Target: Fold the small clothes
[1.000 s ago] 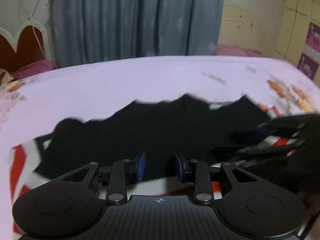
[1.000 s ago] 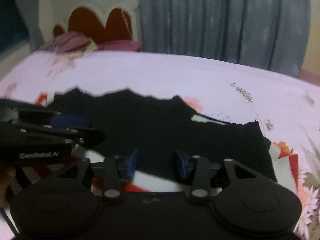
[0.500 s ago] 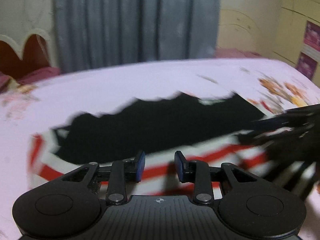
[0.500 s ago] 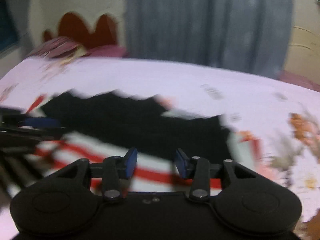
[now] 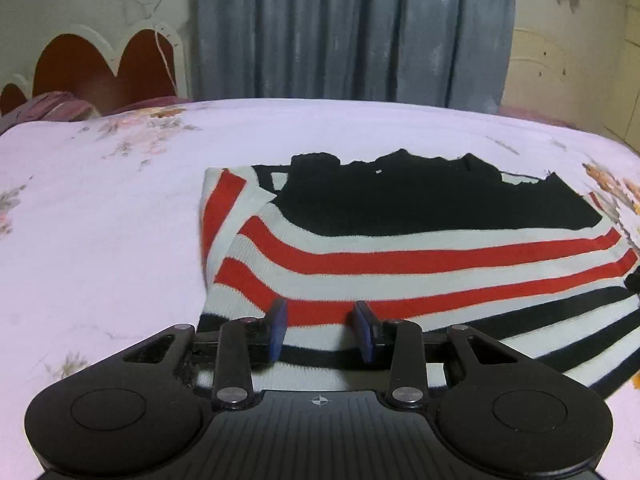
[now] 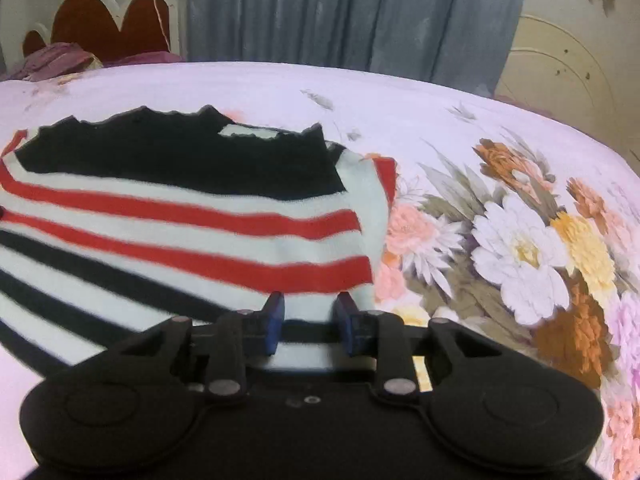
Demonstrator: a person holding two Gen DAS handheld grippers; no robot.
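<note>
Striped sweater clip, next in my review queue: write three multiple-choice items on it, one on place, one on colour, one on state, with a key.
1. Where does the striped sweater lie?
A. On the floral bedsheet
B. On a wooden chair
C. Hanging from the curtain

2. Which stripe colours run across the sweater's white knit?
A. Green and yellow
B. Red and black
C. Blue only

3. How do the left gripper and the right gripper stand?
A. Both shut on the sweater
B. Left shut, right open
C. Both open, holding nothing

Key: 1 A, the sweater lies flat on the sheet in both views. 2 B, red bands sit above black ones. 3 C, a clear gap shows between each pair of blue fingertips, with no cloth pinched.
</note>
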